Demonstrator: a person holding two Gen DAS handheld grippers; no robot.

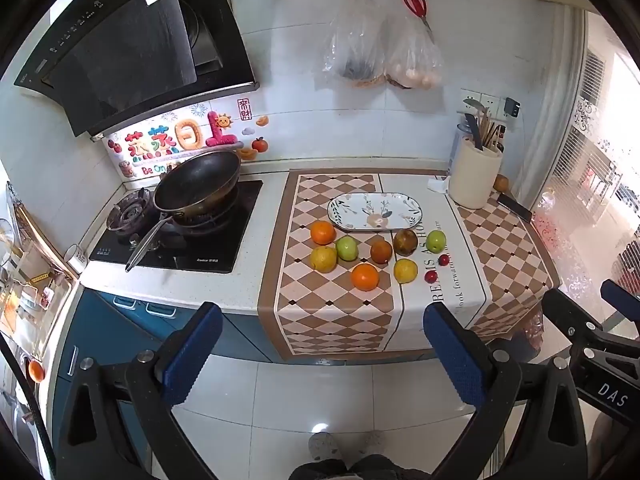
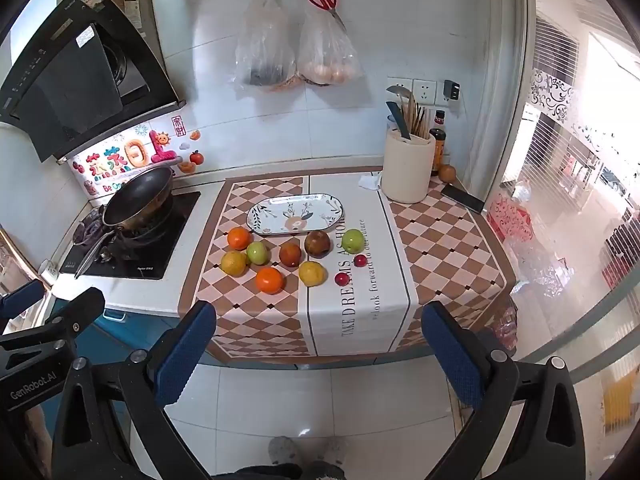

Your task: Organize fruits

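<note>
While fruits [image 1: 365,277] lie exposed, bagged contents [image 1: 362,68] blur.

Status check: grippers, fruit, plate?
Left gripper and right gripper open, short of the counter. Fruit loose on the cloth, plate bare. Path unobstructed.

Black hand-held gripper [image 1: 322,354] — blue ribbed pads [image 1: 196,354]; silver screws

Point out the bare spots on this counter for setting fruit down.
The oval floral plate is empty. The lettered white cloth strip is bare in front of the two small red fruits. The checkered cloth is bare right of that strip, before the cream utensil crock. Crowded: the fruit cluster around the near orange.
</note>
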